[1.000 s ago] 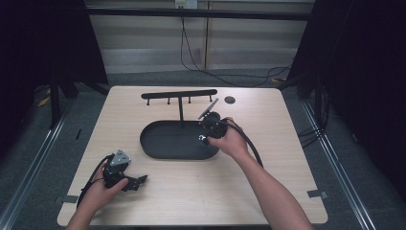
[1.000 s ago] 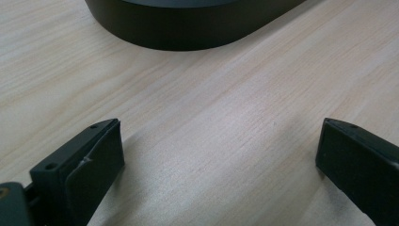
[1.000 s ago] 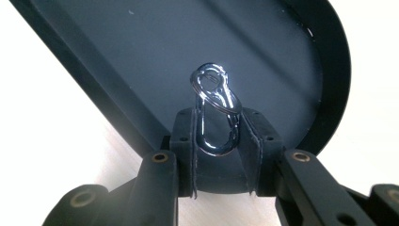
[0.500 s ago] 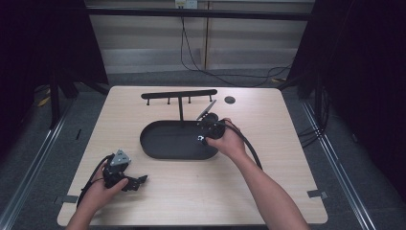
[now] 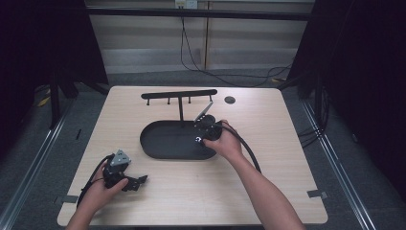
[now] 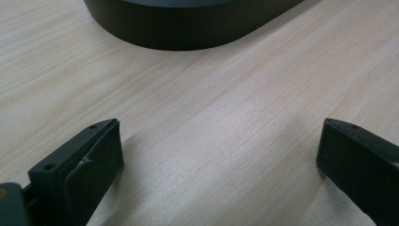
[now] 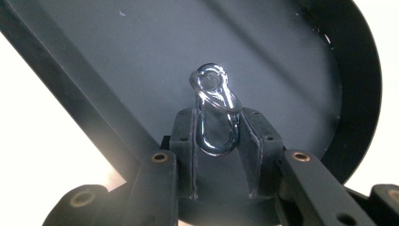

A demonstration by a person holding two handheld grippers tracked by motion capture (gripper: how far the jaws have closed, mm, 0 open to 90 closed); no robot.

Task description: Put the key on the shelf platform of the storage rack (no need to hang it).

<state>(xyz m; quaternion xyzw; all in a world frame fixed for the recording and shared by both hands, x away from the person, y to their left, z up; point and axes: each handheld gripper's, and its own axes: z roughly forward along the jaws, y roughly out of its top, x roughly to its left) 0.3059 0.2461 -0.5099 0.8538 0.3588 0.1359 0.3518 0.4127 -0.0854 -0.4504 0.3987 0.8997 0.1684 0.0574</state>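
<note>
My right gripper (image 5: 203,132) hangs over the right end of a black oval tray (image 5: 158,146). In the right gripper view its jaws are shut on a shiny silver carabiner (image 7: 214,94) with a ring through its top, and the tray floor (image 7: 141,56) lies behind. A black T-shaped rack (image 5: 179,94) with small hooks stands at the tray's far side. My left gripper (image 5: 136,182) rests on the table at the front left, open. In the left gripper view its jaws stand wide apart over bare wood, with the tray wall (image 6: 188,28) ahead.
The light wooden table (image 5: 268,158) has a small round black hole or cap (image 5: 230,99) at its far right. A cable (image 5: 246,148) trails from my right gripper along the forearm. Dark curtains and floor cables surround the table.
My right gripper has drifted a little toward the near left over the tray, still holding the carabiner. The left gripper has stayed put.
</note>
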